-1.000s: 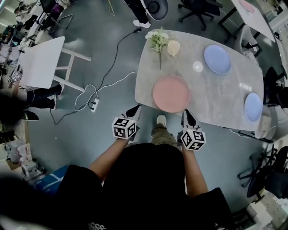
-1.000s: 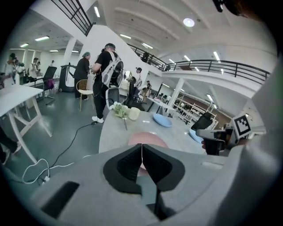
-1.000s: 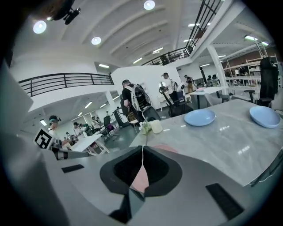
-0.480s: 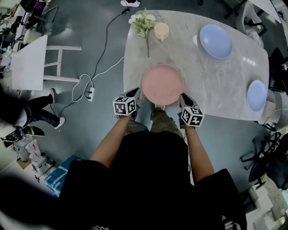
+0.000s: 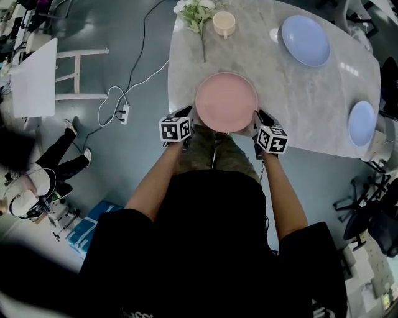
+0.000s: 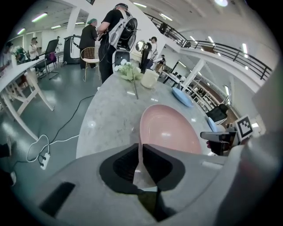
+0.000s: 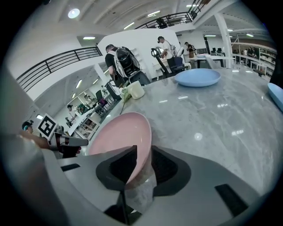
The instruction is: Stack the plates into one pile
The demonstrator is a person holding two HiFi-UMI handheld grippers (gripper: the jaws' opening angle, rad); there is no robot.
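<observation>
A pink plate [image 5: 226,102] lies at the near edge of the marble table [image 5: 298,99]. My left gripper [image 5: 186,113] sits at the plate's left rim, jaws shut, and in the left gripper view the pink plate [image 6: 170,132] starts just past the left gripper [image 6: 140,148]. On the plate's right rim is my right gripper [image 5: 261,117]. Its jaws are opening, and in the right gripper view the rim of the pink plate [image 7: 119,137] runs between the jaws of the right gripper [image 7: 143,152]. A large blue plate [image 5: 305,40] lies far right, a small blue plate [image 5: 362,123] at the right edge.
A cream cup [image 5: 224,23] and a sprig of white flowers [image 5: 196,12] lie at the table's far left. On the floor to the left are a white table [image 5: 34,81], a cable with a power strip [image 5: 121,113] and a seated person [image 5: 37,180]. Office chairs [image 5: 367,223] stand right.
Both grippers have come down from in front of the table to the pink plate's left and right rims. The right jaws have parted around the rim. The head view has moved closer.
</observation>
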